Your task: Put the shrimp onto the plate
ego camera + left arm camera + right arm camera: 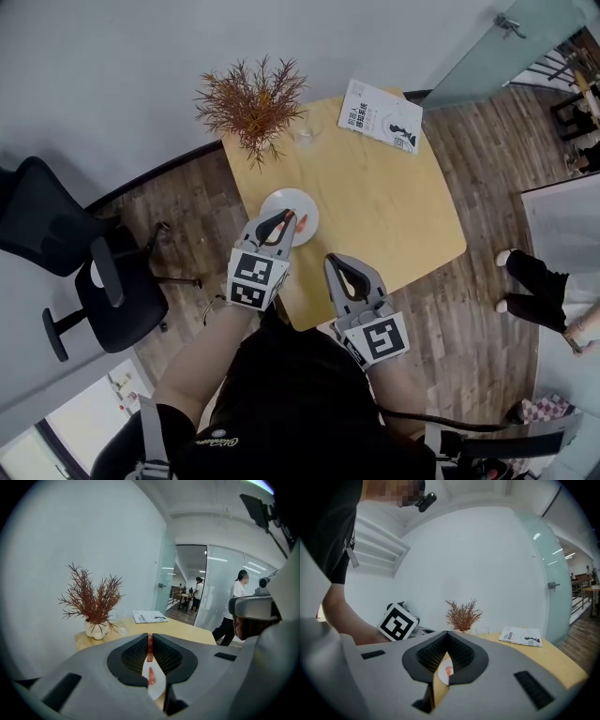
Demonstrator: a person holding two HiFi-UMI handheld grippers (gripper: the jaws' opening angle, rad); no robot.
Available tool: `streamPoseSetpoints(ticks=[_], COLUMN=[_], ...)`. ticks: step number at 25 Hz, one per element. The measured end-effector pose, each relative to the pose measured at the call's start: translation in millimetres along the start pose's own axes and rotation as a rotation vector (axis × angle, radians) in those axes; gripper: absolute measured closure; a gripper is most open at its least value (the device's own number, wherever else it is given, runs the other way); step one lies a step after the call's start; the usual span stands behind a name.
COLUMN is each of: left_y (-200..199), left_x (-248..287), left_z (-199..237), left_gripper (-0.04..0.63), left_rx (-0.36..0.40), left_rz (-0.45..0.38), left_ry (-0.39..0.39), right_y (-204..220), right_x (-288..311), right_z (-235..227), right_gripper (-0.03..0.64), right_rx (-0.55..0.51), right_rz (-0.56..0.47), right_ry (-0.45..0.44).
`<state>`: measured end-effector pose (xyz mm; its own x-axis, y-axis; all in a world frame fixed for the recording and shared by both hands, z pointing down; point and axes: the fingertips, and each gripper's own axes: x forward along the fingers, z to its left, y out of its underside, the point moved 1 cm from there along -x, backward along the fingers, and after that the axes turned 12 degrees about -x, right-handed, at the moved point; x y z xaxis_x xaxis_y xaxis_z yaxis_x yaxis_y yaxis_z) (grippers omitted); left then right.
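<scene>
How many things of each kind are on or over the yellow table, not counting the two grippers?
shrimp: 2, it seems: one between the jaws of the left gripper, one on the plate
plate: 1
dried plant in a vase: 1
book: 1
clear glass: 1
Total: 6

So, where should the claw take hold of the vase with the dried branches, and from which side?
Probably the white vase at its rounded body, low, coming in level from the middle of the table. The dried branches spread wide above it and cover it in the head view, so a grasp from above would likely crush them. Mind the clear glass beside it.
</scene>
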<state>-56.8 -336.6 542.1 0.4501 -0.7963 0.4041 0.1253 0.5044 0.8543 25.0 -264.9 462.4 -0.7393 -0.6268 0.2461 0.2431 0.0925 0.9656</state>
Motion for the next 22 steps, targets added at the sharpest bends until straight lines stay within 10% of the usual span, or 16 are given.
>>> streamPoseSetpoints(ticks=[11,22], left_y=[23,60], left_x=[62,89], left_z=[41,52], left_gripper=[0.565,0.565], left_rx=[-0.161,-0.151], left_rz=[0.081,0.224], left_ry=[-0.057,-0.088], right_y=[7,14], right_x=[1,-1], right_z=[-9,-13], right_gripper=[0.614,0.614], right_rx=[0.007,0.016], right_rz=[0.028,0.043], right_ry=[0.019,0.029])
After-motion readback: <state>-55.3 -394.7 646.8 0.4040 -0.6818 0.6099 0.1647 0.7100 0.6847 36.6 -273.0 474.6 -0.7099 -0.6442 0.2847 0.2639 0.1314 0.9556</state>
